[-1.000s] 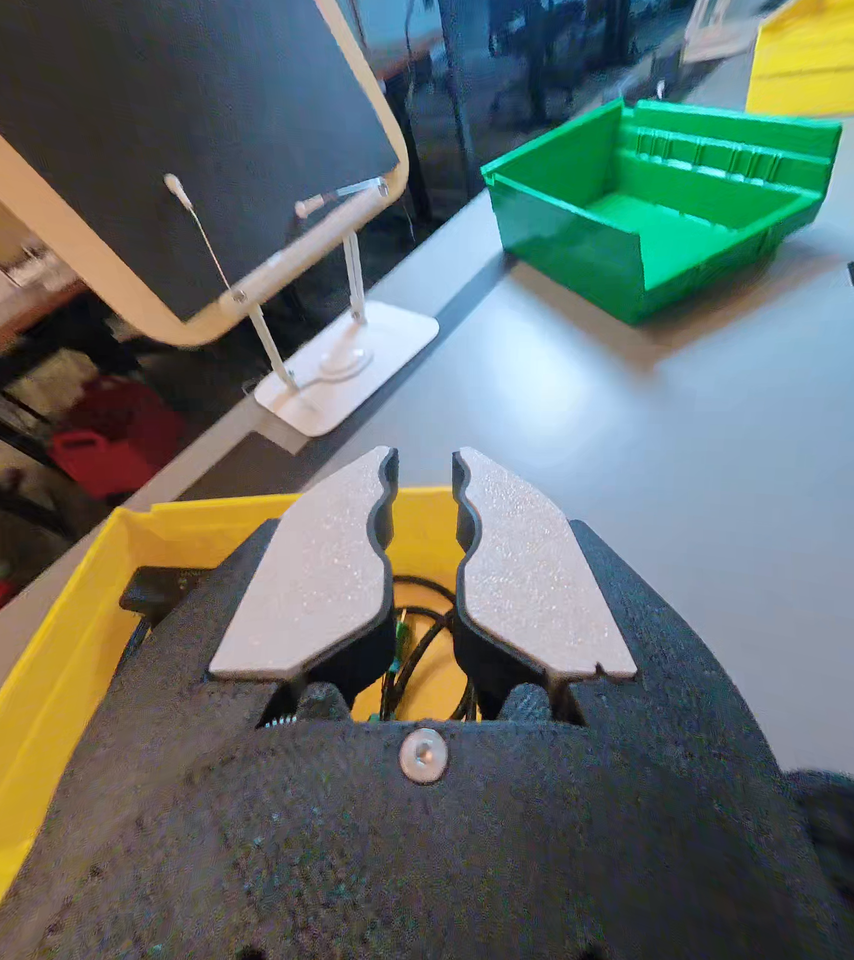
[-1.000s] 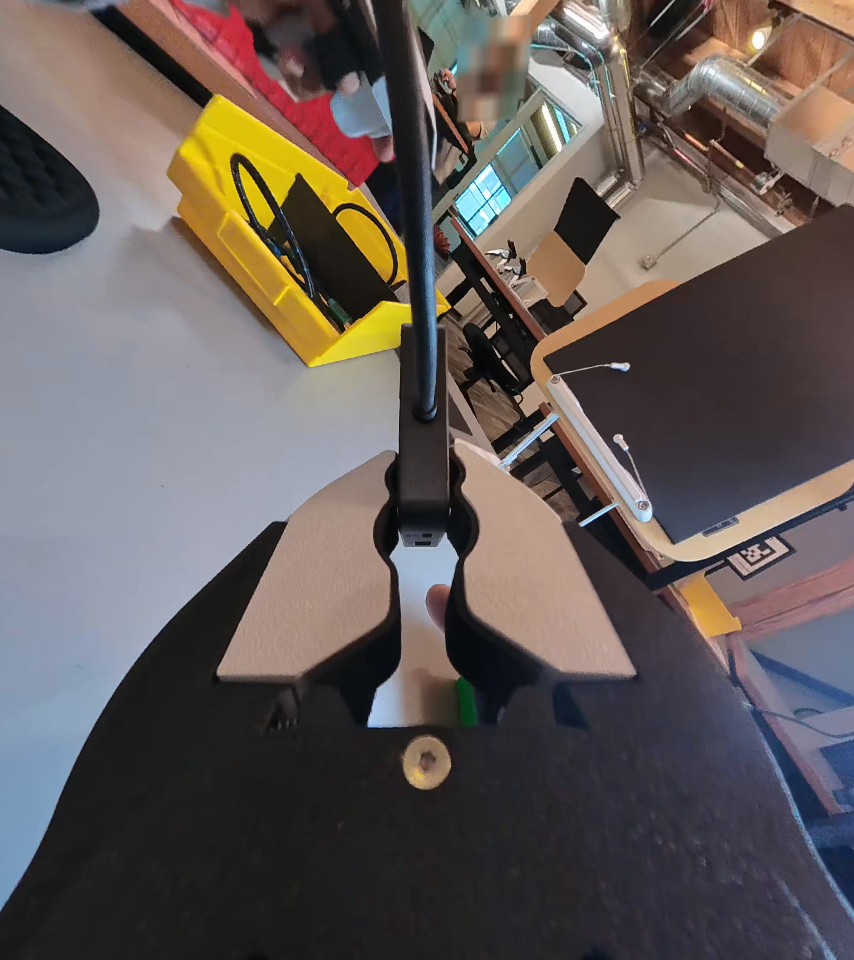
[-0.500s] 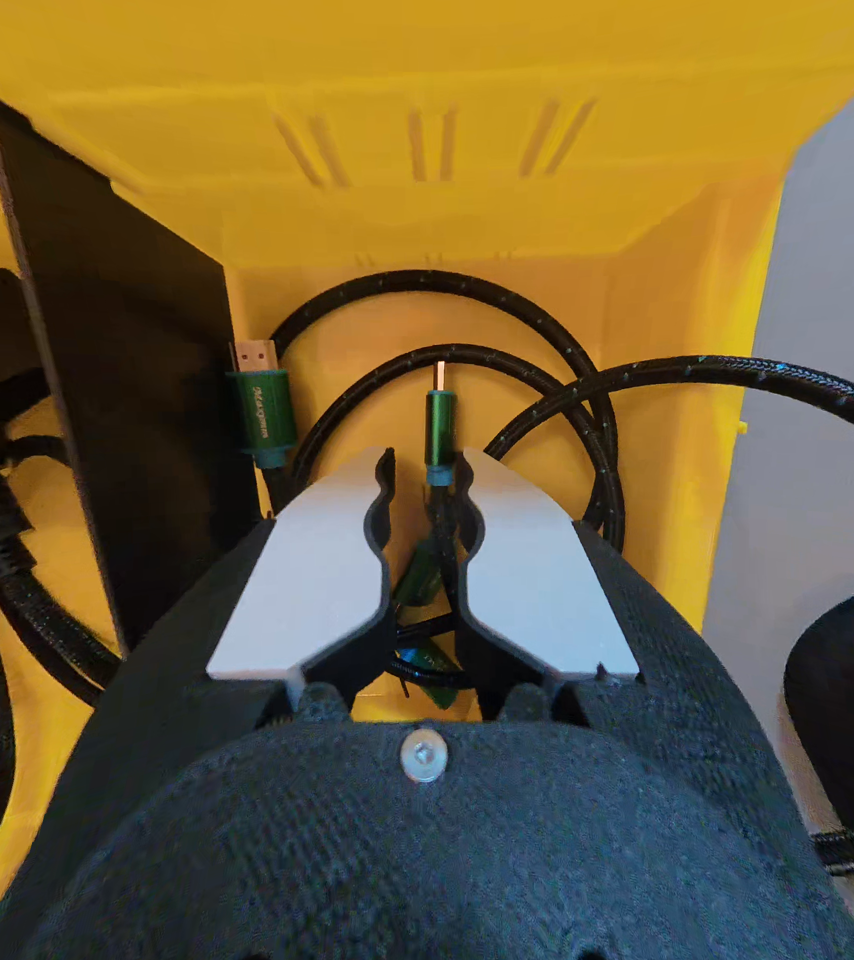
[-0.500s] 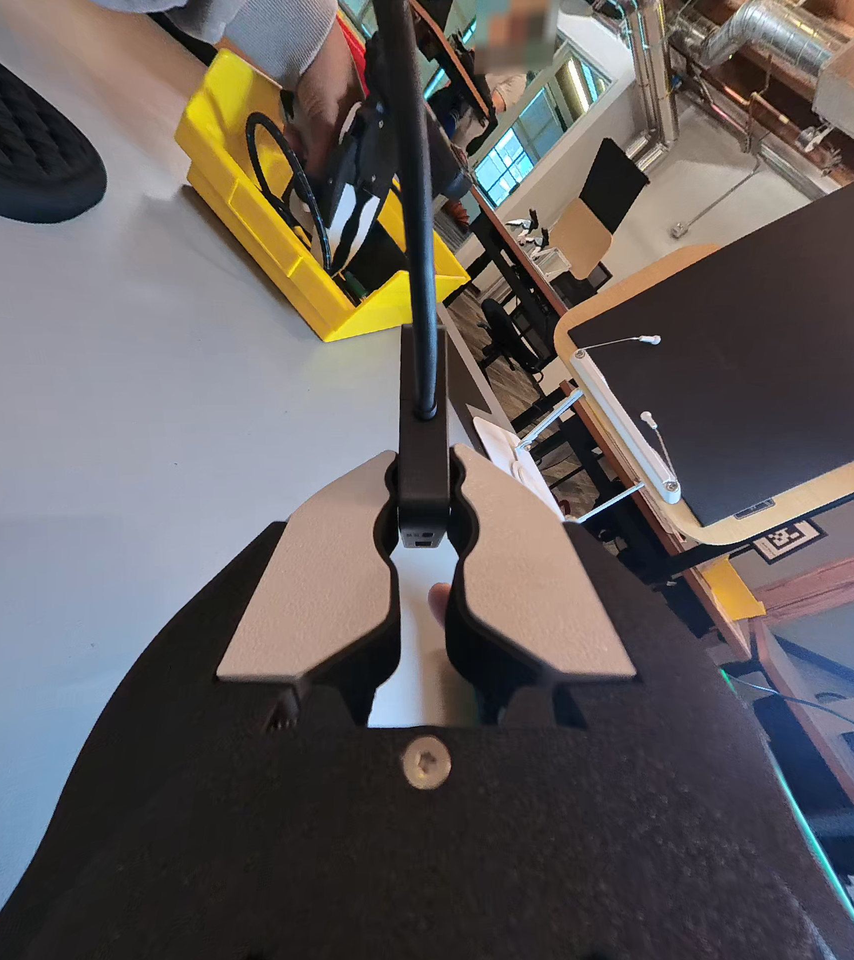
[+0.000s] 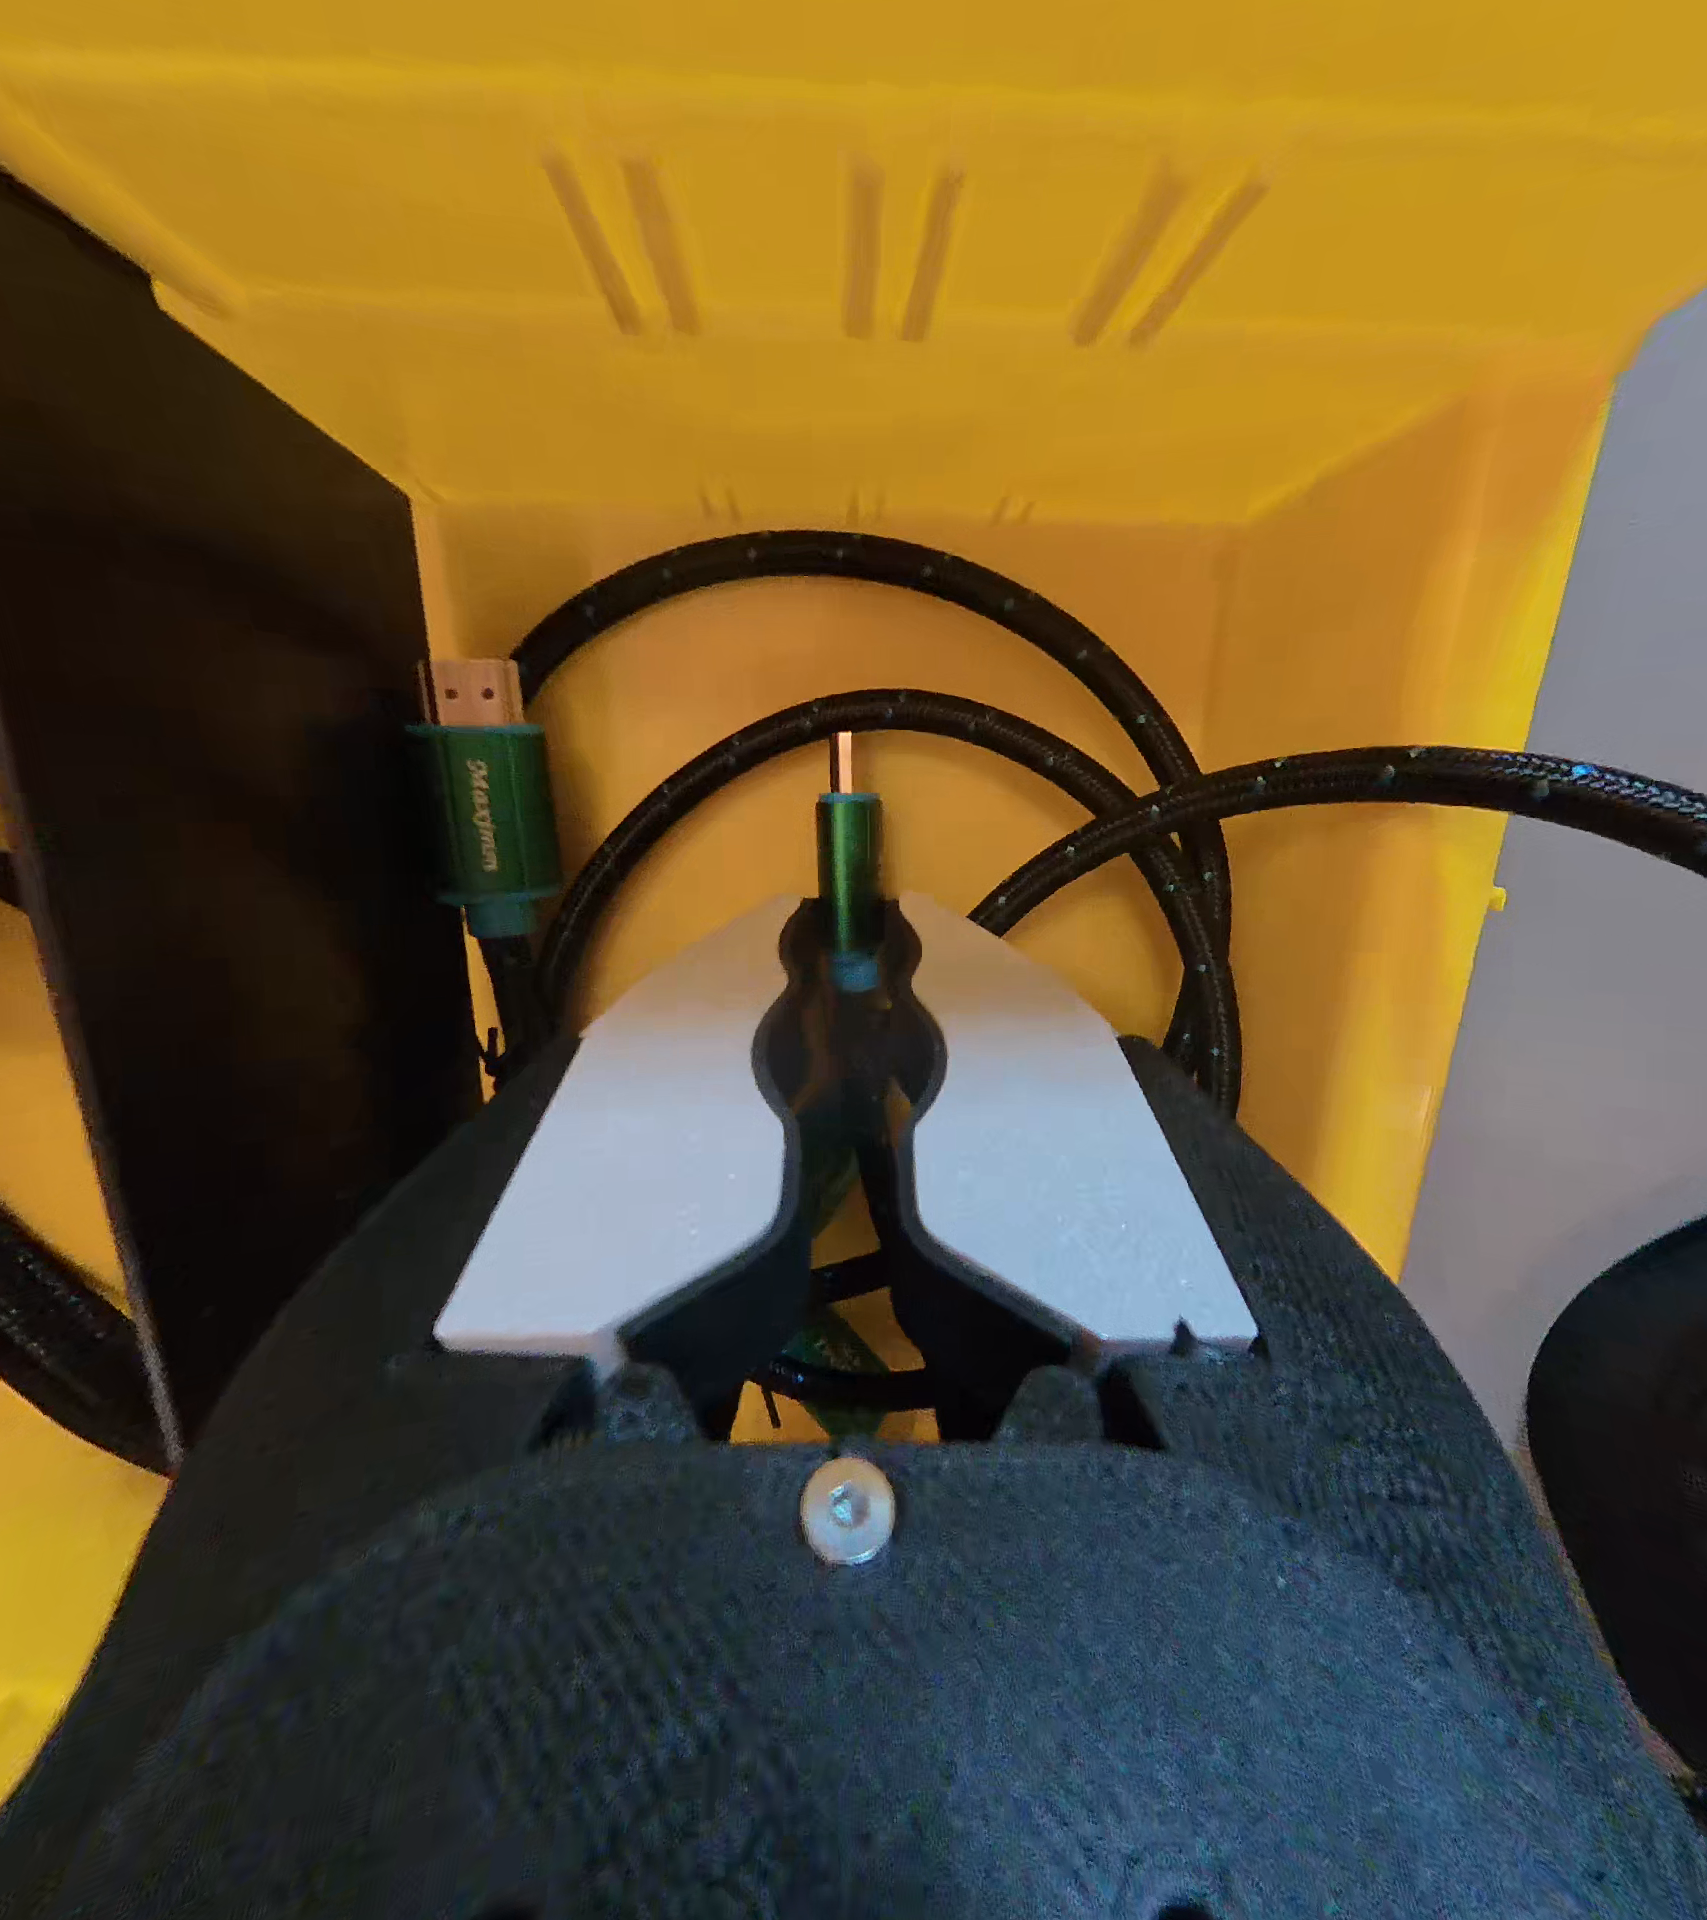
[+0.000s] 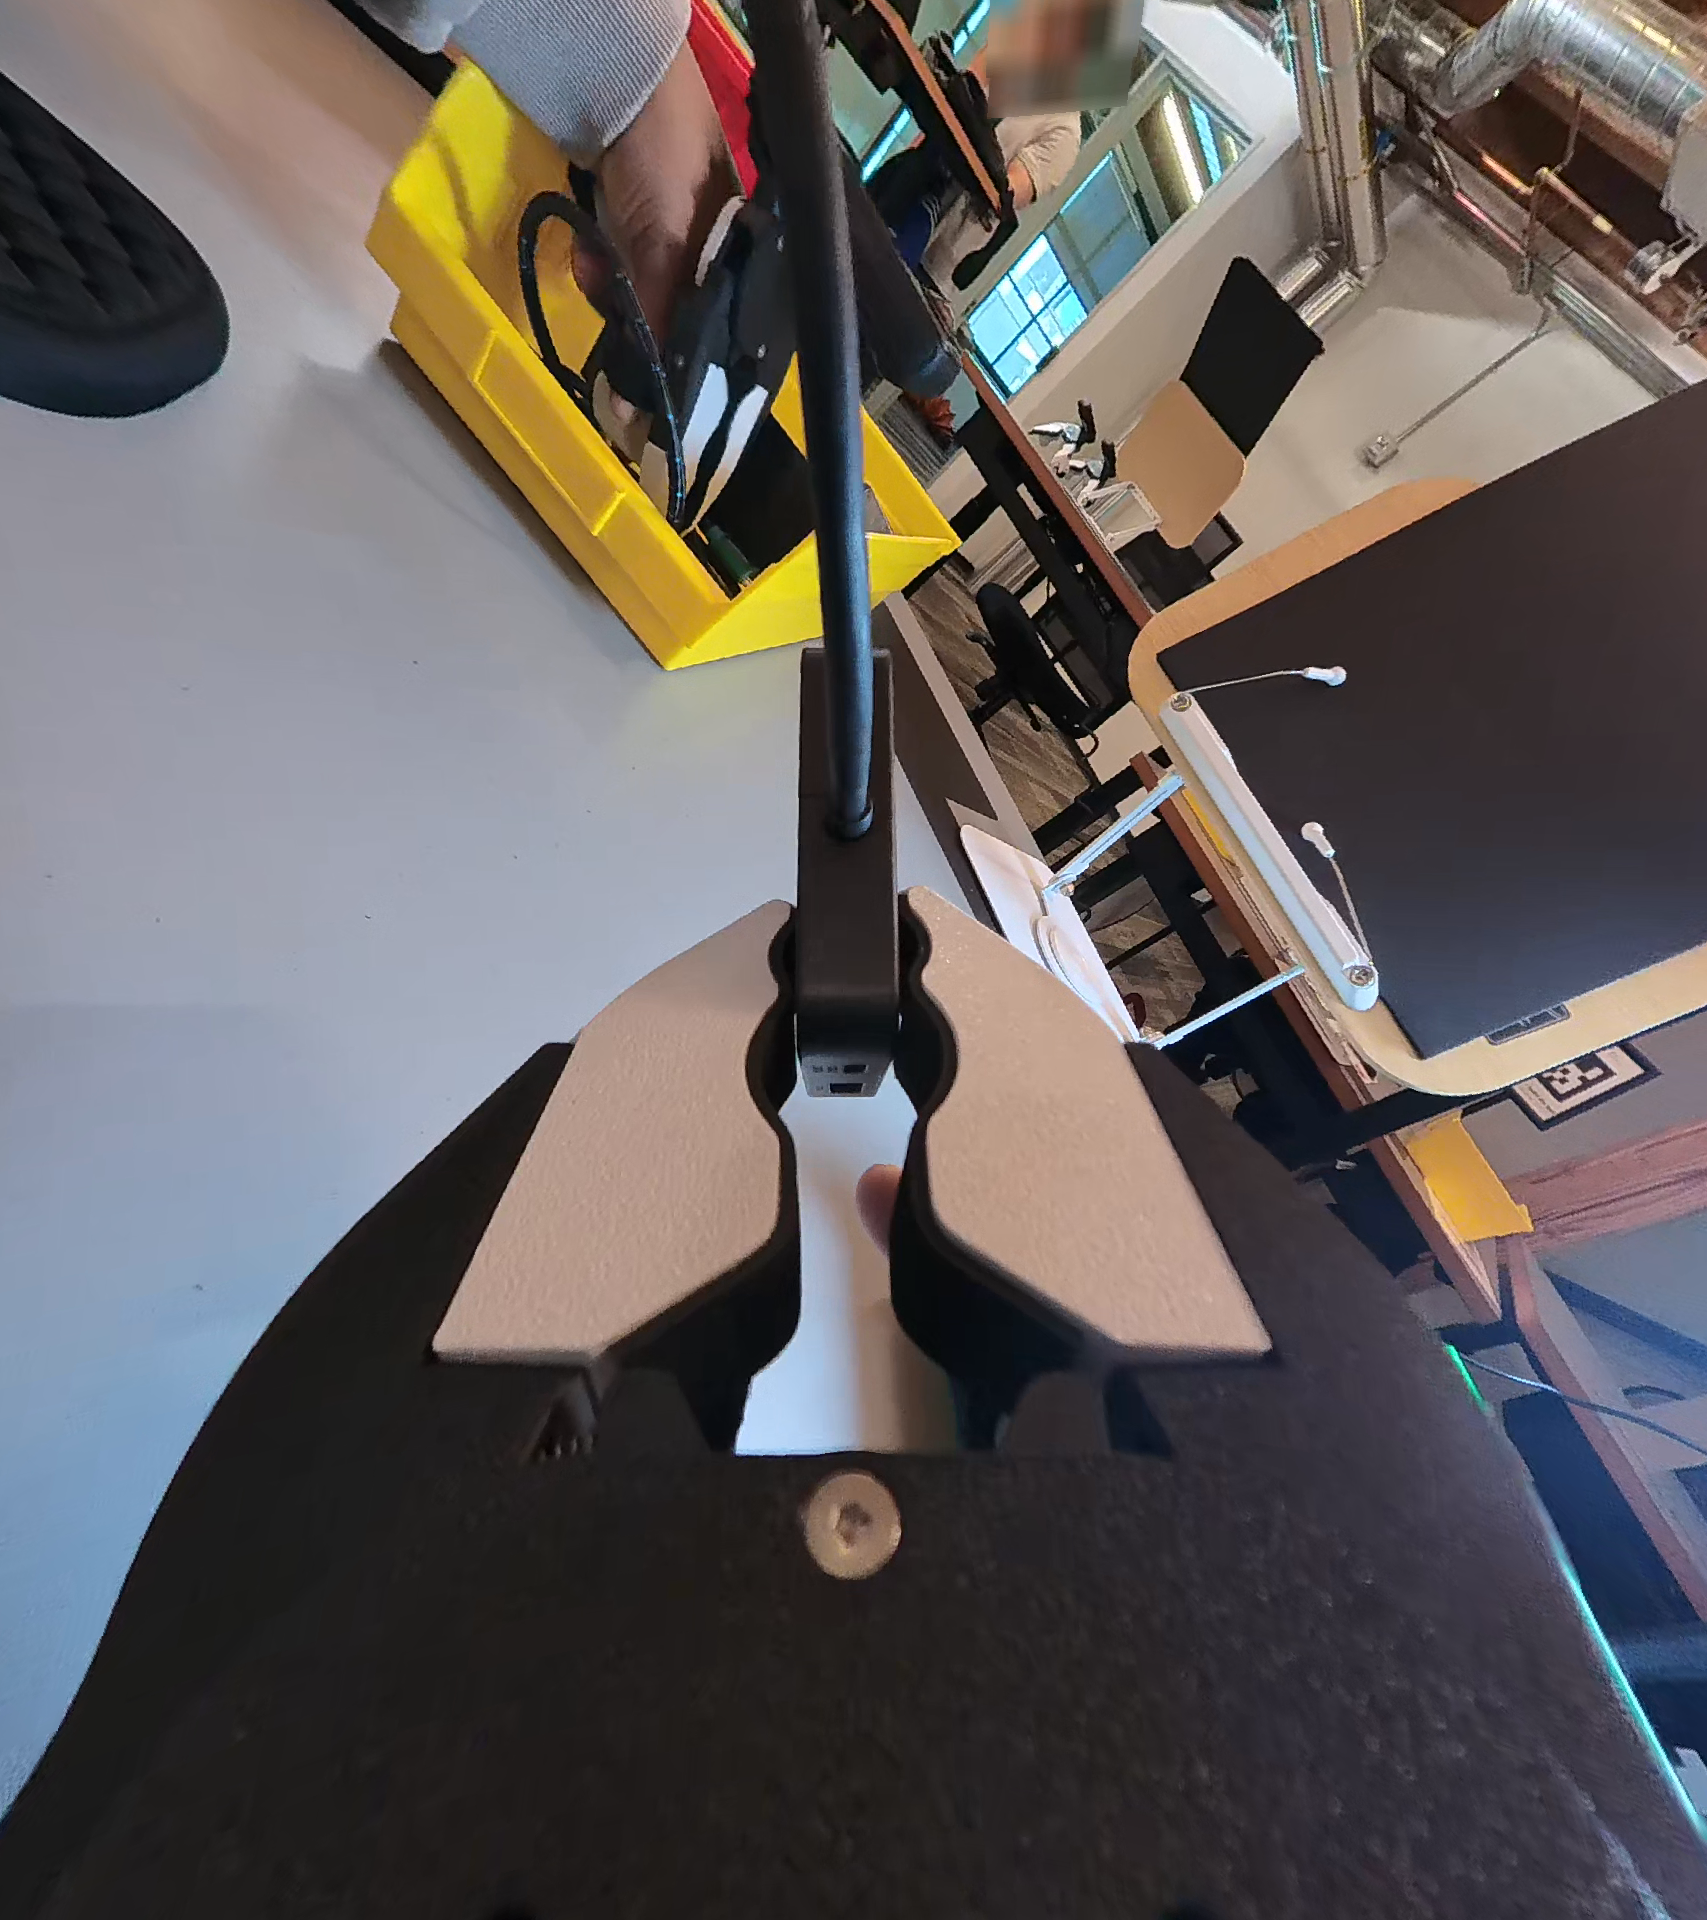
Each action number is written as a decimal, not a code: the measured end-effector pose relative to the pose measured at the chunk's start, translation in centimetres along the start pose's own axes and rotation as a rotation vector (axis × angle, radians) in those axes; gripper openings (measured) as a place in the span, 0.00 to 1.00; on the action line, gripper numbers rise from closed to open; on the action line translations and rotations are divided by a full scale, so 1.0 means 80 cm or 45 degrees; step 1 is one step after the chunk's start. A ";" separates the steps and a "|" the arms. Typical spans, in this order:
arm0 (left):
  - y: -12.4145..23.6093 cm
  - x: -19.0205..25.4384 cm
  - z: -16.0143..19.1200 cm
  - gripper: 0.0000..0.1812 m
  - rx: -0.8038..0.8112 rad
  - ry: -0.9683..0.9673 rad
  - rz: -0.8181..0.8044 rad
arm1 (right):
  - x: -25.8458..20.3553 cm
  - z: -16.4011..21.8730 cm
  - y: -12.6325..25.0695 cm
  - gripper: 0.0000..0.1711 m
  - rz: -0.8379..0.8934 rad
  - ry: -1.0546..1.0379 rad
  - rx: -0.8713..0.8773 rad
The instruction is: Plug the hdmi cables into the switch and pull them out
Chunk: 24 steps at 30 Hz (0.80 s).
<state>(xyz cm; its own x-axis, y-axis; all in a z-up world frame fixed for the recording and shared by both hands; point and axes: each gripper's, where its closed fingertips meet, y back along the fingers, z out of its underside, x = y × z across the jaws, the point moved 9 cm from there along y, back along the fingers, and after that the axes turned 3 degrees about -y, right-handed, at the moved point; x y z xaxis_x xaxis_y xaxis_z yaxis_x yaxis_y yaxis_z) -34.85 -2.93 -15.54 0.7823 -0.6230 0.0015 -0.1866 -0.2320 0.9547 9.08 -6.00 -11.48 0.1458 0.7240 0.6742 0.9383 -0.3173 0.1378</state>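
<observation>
Left gripper (image 5: 849, 930) now closes on green HDMI plug (image 5: 847, 868) inside yellow bin (image 5: 932, 416) | right gripper (image 6: 844, 966) clamps black switch (image 6: 844, 935) above table (image 6: 205, 779)

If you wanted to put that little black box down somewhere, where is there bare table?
The grey table lies bare between the yellow bin and the black mat. The bin itself is crowded: braided cables, a black panel, and the left gripper gripping a green plug.

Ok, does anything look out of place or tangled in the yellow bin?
Nothing looks damaged. The braided cables loop loosely over each other in the yellow bin, and the left gripper has shut on one green plug.
</observation>
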 end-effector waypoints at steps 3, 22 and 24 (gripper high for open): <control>0.011 0.000 0.001 0.07 0.046 -0.003 0.012 | 0.002 0.000 0.002 0.08 0.009 0.000 -0.001; 0.127 0.006 -0.021 0.07 0.672 0.078 0.137 | 0.002 0.005 -0.001 0.09 -0.007 -0.030 -0.012; 0.139 0.003 -0.026 0.07 0.835 0.087 0.108 | 0.002 0.005 -0.001 0.09 -0.005 -0.032 -0.011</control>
<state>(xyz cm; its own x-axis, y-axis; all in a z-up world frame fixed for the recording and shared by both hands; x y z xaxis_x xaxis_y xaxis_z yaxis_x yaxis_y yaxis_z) -35.51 -4.08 -4.31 0.7806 -0.6156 0.1081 -0.5555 -0.6042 0.5713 9.14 -5.58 -11.66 0.1502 0.7405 0.6550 0.9360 -0.3198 0.1470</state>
